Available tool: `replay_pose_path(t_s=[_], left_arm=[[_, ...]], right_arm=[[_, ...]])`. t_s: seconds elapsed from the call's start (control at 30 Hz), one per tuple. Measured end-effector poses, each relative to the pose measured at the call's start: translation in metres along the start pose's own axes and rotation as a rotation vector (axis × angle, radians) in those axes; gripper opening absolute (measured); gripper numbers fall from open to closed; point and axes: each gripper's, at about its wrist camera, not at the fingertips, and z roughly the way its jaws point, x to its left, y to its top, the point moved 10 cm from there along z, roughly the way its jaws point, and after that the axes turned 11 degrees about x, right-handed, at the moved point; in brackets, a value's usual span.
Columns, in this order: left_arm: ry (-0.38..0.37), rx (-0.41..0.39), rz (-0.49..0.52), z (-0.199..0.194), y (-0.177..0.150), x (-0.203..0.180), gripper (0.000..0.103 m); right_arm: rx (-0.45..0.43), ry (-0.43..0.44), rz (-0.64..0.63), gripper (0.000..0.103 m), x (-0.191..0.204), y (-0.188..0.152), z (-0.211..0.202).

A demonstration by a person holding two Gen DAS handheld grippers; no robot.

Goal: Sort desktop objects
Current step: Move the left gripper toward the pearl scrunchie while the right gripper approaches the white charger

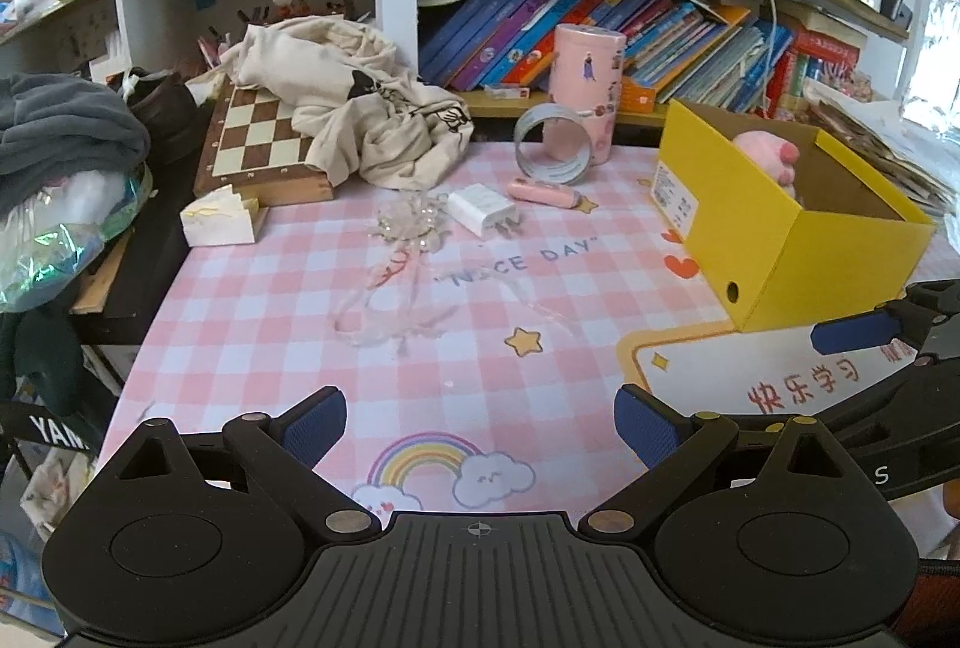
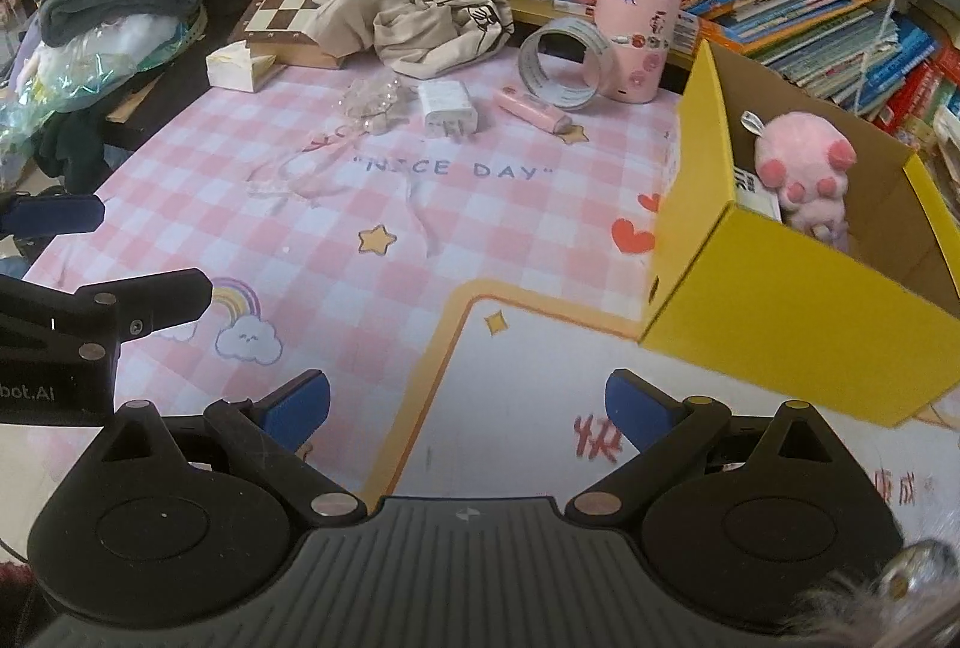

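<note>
1. Both tools are spread and hold nothing: the left gripper (image 1: 480, 426) and right gripper (image 2: 468, 408) hover low over the mat (image 1: 288, 348).
2. Judged next: take the charger (image 1: 483, 209) first, approaching from above and closing across its narrow sides (prongs clear).
3. The charger lies left of the yellow box (image 1: 780, 252), well ahead of both grippers, beside the pink tube (image 1: 543, 192); a plush (image 2: 804, 180) is already inside the box.
</note>
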Motion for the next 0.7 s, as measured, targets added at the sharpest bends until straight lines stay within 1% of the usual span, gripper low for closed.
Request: replay_pose_path(t_s=[0.23, 0.5, 0.7], left_arm=[[0.018, 0.026, -0.03, 0.017, 0.012, 0.008, 0.098], [0.037, 0.038, -0.063, 0.037, 0.026, 0.019, 0.098], [0.042, 0.036, -0.059, 0.05, 0.039, 0.019, 0.098]], right_arm=[[-0.007, 0.0, -0.031, 0.1, -0.006, 0.025, 0.015], [-0.034, 0.024, 0.001, 0.1, -0.017, 0.064, 0.031], [-0.054, 0.052, 0.03, 0.099, -0.023, 0.094, 0.038]])
